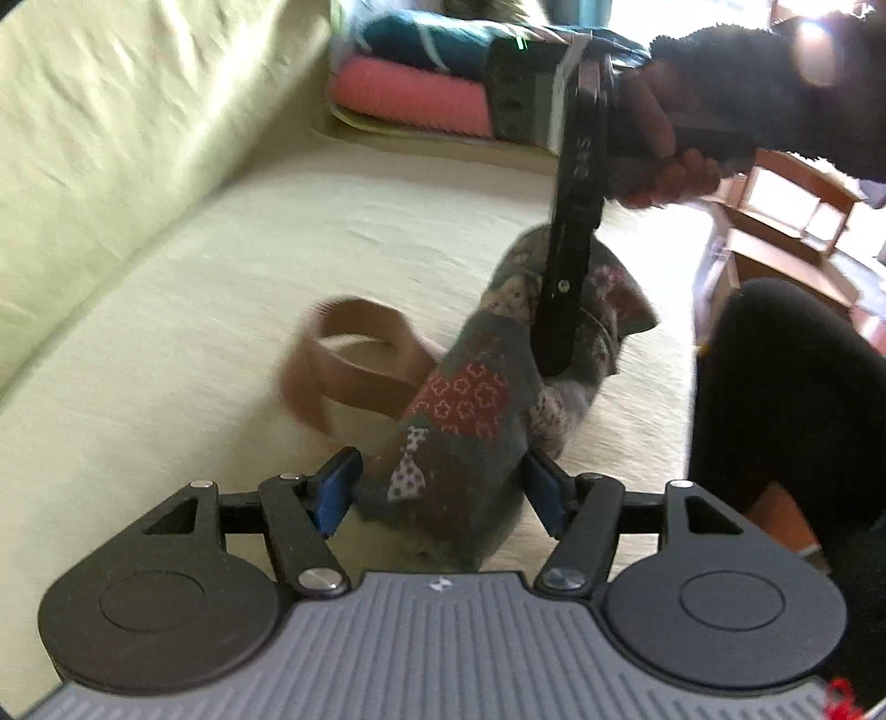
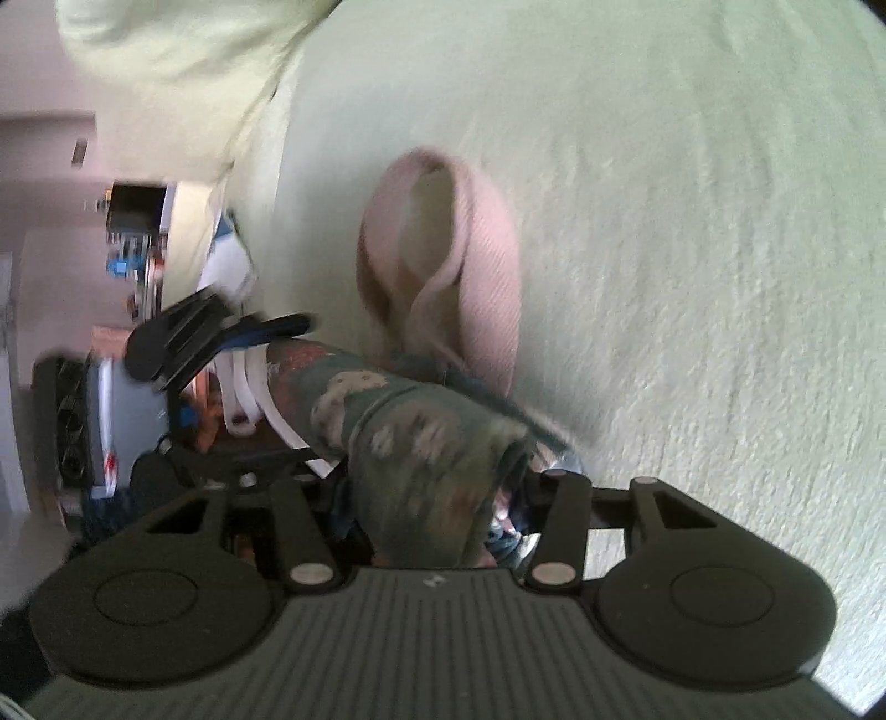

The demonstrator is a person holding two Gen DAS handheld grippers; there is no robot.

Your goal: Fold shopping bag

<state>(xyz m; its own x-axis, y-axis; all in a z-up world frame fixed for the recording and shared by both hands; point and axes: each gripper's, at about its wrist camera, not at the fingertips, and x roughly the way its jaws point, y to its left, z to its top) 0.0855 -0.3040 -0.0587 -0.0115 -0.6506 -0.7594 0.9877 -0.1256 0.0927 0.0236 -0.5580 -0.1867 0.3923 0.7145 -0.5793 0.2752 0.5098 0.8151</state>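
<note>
The shopping bag (image 1: pixel 470 399), dark patchwork cloth with flower prints, is bunched into a thick roll and stretched between both grippers above the pale green sofa seat (image 1: pixel 221 277). Its tan strap handle (image 1: pixel 354 354) loops out to the left, blurred. My left gripper (image 1: pixel 443 487) has its blue pads (image 1: pixel 338 487) pressed on both sides of the roll's near end. My right gripper (image 1: pixel 554 354) comes down from above onto the far end. In the right wrist view the bag (image 2: pixel 398 421) fills the right gripper (image 2: pixel 432 482) and hides its pads; the handle (image 2: pixel 487 266) lies on the sofa (image 2: pixel 692 221), and the left gripper (image 2: pixel 266 343) is at the far end.
A hand (image 1: pixel 653 144) in a dark fuzzy sleeve holds the right gripper. A person's dark-clad leg (image 1: pixel 786 387) is at the sofa's right edge. Folded pink (image 1: pixel 410 105) and teal (image 1: pixel 421 39) textiles are stacked at the back. Wooden furniture (image 1: pixel 786 221) stands beyond.
</note>
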